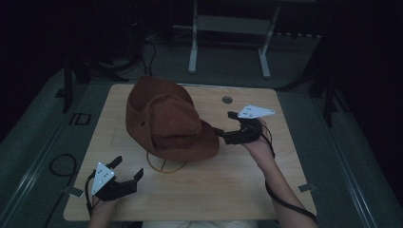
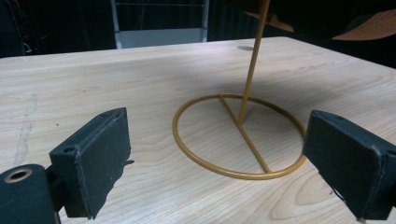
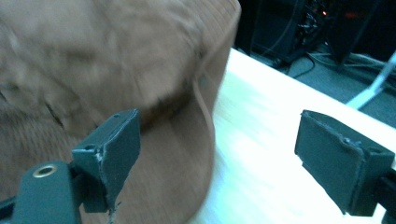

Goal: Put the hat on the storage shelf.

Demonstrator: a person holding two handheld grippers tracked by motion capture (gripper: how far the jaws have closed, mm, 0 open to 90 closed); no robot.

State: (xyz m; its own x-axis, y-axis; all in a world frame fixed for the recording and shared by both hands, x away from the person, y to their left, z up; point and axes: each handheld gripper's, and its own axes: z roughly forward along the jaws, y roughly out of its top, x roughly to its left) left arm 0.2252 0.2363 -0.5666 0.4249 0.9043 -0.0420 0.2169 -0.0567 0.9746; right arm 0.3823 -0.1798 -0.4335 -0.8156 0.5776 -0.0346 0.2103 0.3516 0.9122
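Observation:
A brown wide-brimmed hat (image 1: pixel 164 118) rests on top of a thin gold wire stand (image 1: pixel 164 164) in the middle of the wooden table (image 1: pixel 237 180). The stand's ring base and upright rod (image 2: pixel 240 135) lie just ahead of my left gripper (image 1: pixel 128 168), whose jaws stand open near the table's front left (image 2: pixel 224 158). My right gripper (image 1: pixel 224 122) is open at the hat's right brim, one jaw against the brown fabric (image 3: pixel 93 70), the other over bare table. Its midpoint (image 3: pixel 219 154) lies at the brim edge.
A small round hole (image 1: pixel 227 99) sits in the table's far side. A white metal frame (image 1: pixel 228 28) stands on the floor beyond the table. Cables (image 1: pixel 62 166) lie on the grey floor to the left.

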